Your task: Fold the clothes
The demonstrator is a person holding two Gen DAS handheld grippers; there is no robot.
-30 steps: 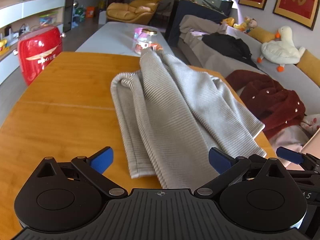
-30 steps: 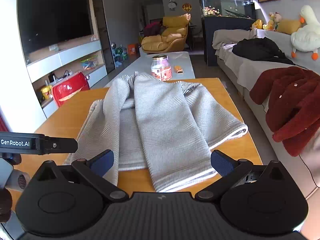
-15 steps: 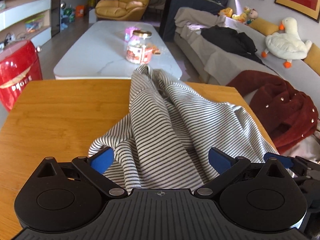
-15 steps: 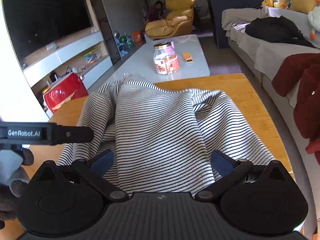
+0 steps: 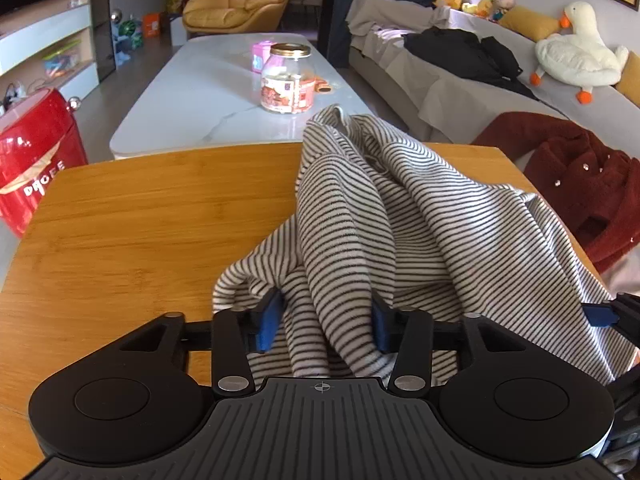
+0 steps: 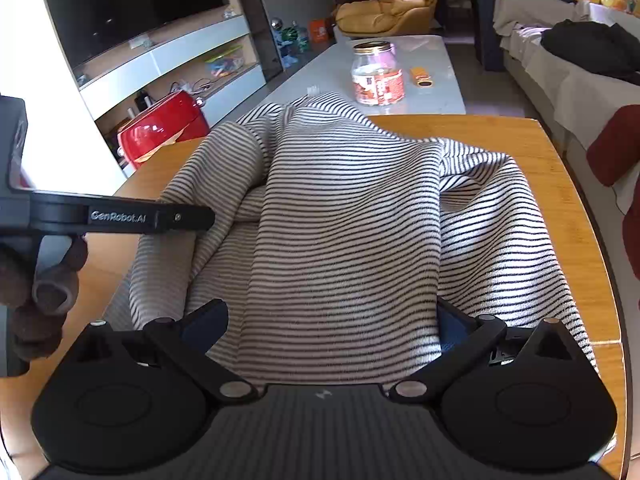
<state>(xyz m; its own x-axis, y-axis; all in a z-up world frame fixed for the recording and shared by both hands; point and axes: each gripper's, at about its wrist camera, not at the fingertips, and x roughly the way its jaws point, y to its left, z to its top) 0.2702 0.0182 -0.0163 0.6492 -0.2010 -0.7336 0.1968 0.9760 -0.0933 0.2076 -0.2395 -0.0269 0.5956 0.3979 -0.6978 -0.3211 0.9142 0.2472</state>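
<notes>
A grey-and-white striped garment (image 5: 400, 220) lies crumpled on the wooden table (image 5: 140, 220), its near edge at both grippers. In the left wrist view my left gripper (image 5: 322, 320) has its jaws closing, and a bunched fold of the hem fills the gap between the blue pads (image 5: 264, 320), which press on it. In the right wrist view the same garment (image 6: 348, 220) drapes over my right gripper (image 6: 328, 328), whose jaws stand wide apart with cloth lying loosely between them. The left gripper's black finger (image 6: 176, 218) shows at the left there, held by a dark-gloved hand (image 6: 40, 280).
Beyond the table stands a white coffee table (image 5: 208, 92) with a glass jar (image 5: 286, 78). A red appliance (image 5: 32, 152) sits on the floor at the left. To the right is a sofa with a dark red coat (image 5: 580, 184). The table's right edge (image 6: 592, 240) is close.
Both grippers moved forward to the garment's near edge. The left jaws narrowed from wide open onto a fold of the hem. The right jaws stayed wide.
</notes>
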